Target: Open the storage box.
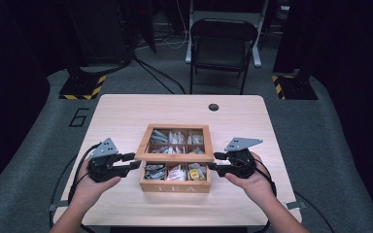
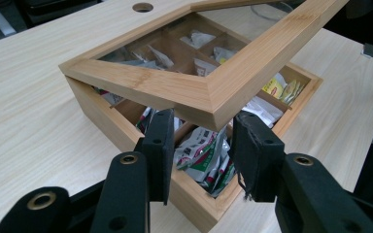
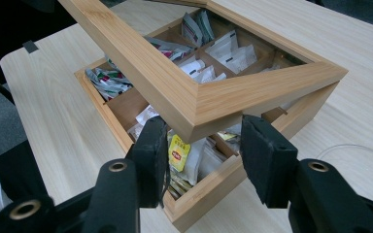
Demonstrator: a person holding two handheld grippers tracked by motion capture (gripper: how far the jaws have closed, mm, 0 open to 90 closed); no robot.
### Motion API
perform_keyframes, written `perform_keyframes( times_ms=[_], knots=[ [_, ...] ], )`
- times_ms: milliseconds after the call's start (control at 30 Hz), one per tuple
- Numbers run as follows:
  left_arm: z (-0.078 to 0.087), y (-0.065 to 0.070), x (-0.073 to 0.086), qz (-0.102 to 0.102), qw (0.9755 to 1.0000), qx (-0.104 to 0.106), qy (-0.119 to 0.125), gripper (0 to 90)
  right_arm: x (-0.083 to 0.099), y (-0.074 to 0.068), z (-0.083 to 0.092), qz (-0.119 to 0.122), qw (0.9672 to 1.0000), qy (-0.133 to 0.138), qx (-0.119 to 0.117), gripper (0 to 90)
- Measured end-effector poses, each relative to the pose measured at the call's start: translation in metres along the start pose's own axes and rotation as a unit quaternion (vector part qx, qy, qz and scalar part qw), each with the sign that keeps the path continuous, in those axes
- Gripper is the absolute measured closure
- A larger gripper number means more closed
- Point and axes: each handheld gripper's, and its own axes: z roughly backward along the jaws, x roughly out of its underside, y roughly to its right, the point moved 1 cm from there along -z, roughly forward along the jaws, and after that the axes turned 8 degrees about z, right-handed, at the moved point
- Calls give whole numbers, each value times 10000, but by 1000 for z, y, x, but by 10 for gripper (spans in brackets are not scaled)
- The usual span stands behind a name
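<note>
Bamboo tea box (image 1: 175,186) sits in the middle of the worktop (image 1: 121,116), its glass-paned lid (image 1: 174,157) raised at the near edge and hinged at the far side. The left gripper (image 1: 132,162) has its fingers (image 2: 161,145) spread either side of the lid's near left corner, tucked just under it; the right gripper (image 1: 214,161) does the same at the near right corner, fingers (image 3: 267,155) apart and not pinching the wood, as far as I can tell. To lift well, both hands should rise together, so the frame swings evenly on its hinge (a lopsided push could twist it or shift the box). The gripper views show the gap under the lid and the tea sachets (image 2: 201,153), including a yellow packet (image 3: 178,153); the high view shows both hands level.
</note>
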Motion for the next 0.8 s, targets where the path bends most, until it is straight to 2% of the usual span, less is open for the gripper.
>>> perform_keyframes(
  times_ms=[33,333,467,800],
  knots=[
    [-1,-1,0,-19,10000,-7,10,590,-1,1,0,47,10000,6,-1,533],
    [-11,-7,-2,-14,9999,-97,30,575,-10,5,5,-39,10000,88,18,541],
    [-14,-10,-5,-65,9998,-199,16,574,-13,6,5,-4,10000,94,31,542],
    [-17,-14,-14,-92,9993,-273,253,573,-18,9,8,1,9999,120,32,546]
  ],
)
